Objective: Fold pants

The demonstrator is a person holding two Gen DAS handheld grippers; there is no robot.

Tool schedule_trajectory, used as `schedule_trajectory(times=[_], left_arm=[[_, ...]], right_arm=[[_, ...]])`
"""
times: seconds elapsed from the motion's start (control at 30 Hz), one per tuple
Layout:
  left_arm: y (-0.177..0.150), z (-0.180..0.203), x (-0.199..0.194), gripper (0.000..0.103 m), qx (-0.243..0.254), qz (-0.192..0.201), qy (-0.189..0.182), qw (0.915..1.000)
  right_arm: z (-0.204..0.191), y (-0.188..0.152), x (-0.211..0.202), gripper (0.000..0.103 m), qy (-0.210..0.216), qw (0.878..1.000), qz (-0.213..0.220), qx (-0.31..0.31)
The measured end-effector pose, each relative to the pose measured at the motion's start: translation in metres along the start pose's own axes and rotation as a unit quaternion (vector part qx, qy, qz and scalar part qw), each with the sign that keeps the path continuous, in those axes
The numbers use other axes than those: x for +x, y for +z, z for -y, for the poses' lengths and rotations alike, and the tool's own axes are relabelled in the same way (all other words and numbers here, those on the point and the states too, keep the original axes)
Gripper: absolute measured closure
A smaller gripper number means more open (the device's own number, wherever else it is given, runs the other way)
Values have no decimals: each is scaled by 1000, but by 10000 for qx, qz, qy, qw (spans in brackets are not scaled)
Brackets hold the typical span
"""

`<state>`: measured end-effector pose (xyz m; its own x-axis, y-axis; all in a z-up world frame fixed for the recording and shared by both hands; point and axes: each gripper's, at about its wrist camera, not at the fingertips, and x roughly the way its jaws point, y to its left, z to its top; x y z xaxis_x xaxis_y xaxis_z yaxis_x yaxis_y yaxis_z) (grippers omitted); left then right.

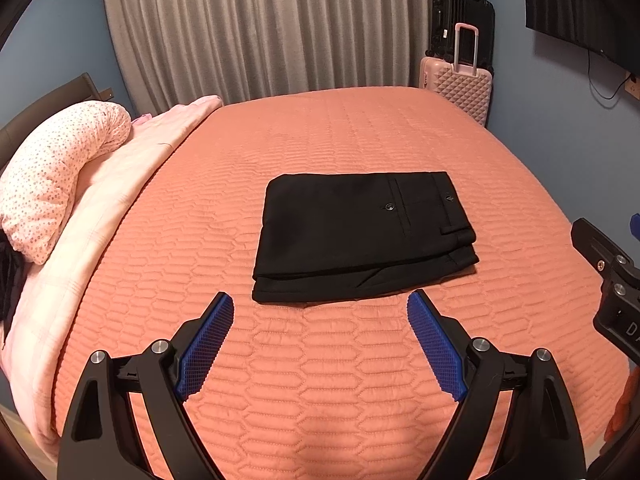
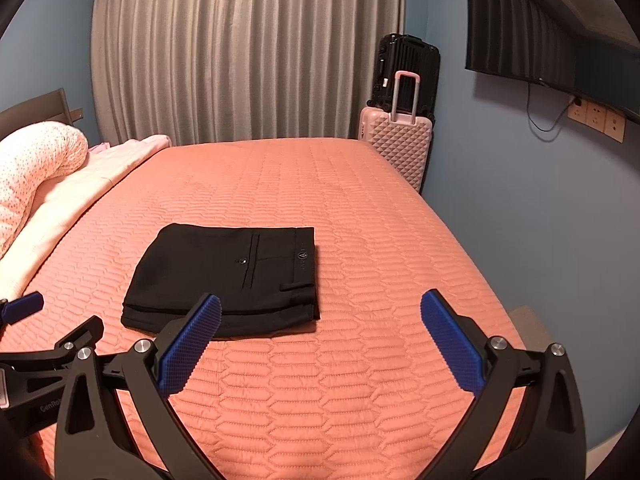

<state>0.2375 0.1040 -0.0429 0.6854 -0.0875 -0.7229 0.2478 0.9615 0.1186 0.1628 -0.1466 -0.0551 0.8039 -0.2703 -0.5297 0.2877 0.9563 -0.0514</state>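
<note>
Pants (image 1: 362,236) are sitting mid-bed on the orange quilt (image 1: 320,380), already a compact black rectangle, several layers stacked. Waistband with its belt loop is on the right end, back pocket and button face up. Looks to me like the folding is basically done, maybe one tidy-up left.

Left gripper (image 1: 320,334): jaws spread wide, nothing between them, hovering just short of the near edge of the pants, not touching. Right gripper (image 2: 320,330): also spread wide and empty; its left pad (image 2: 192,344) overlaps the near right corner in view, but I can't tell if it's in contact.

Handling guess: light, soft woven cloth, limp, no stiffness beyond the waistband. Layers will slide over each other and fan out if I lift from one point. The quilt is textured, so dragging would probably bunch the bottom layer.

If I have to move it: pinch the near edge through all layers, one gripper toward each corner, and lift evenly. The waistband end is thickest and the safest bite. Avoid the left folded edge alone.
</note>
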Motion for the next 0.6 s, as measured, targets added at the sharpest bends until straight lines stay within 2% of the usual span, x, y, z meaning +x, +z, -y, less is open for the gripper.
schedule_trajectory(times=[0.1, 0.2, 0.27, 0.37, 0.47, 0.53, 0.6], left_arm=[[7, -14, 25, 16, -57, -113, -197, 9997], [23, -51, 69, 16, -519, -271, -759, 9954], [37, -83, 108, 16, -952, -429, -1263, 9865], [57, -119, 160, 17, -1452, -581, -1560, 9753], [69, -132, 206, 17, -1486, -889, -1475, 9738], [71, -127, 224, 17, -1280, -991, -1176, 9798], [70, -114, 226, 17, -890, -908, -847, 9883]], right_arm=[[5, 7, 32, 5, 309, 9994, -96, -138], [13, 17, 73, 5, 862, 9958, -286, -83], [21, 25, 117, 5, 1356, 9891, -555, 130], [22, 29, 178, 5, 1615, 9812, -999, 341], [22, 28, 225, 5, 1340, 9819, -1267, 440], [19, 27, 235, 5, 1193, 9852, -1177, 363], [15, 24, 235, 5, 1059, 9875, -1117, 332]])
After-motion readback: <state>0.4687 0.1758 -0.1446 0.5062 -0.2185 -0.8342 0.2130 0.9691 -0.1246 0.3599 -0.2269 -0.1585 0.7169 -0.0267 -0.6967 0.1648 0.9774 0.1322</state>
